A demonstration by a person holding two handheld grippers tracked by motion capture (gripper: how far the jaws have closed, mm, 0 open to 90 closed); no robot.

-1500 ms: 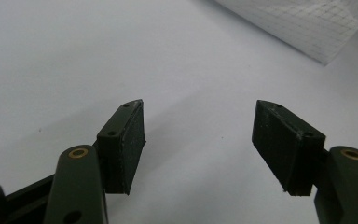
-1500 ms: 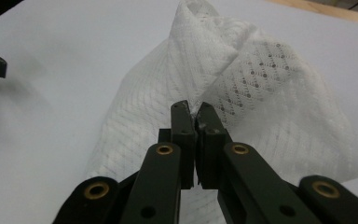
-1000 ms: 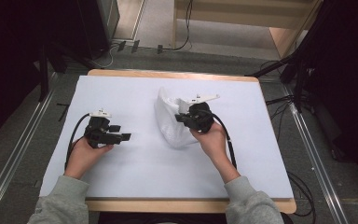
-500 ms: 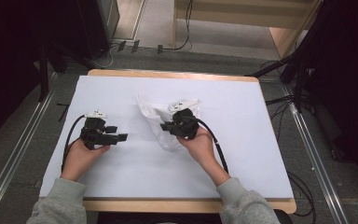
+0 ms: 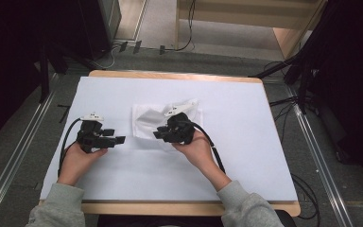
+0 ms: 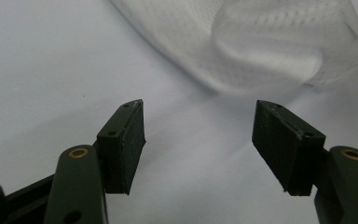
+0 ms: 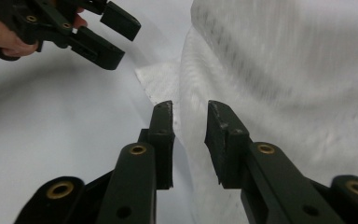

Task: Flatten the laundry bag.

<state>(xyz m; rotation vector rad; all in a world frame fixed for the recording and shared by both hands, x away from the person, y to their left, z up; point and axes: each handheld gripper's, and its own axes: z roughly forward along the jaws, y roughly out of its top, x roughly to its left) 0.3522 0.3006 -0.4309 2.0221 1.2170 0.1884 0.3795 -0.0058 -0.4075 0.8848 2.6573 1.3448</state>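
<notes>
From above we see the white mesh bag lying mid-table, the right gripper at its near edge and the left gripper just beside it, jaws wide apart and empty. The right gripper view adds detail: jaws just opened slightly, mesh between them, unpressed. Bare white table lies open on the right.

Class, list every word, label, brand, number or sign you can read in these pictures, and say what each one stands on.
None: no readable text stands on anything here.
White mesh cloth: plain weave, no label or print.
White table cover: blank.
Left tool and right tool: black, with brass rivets, no lettering.
Small white plates on top of both tools: any marks on them are too small to read.
</notes>
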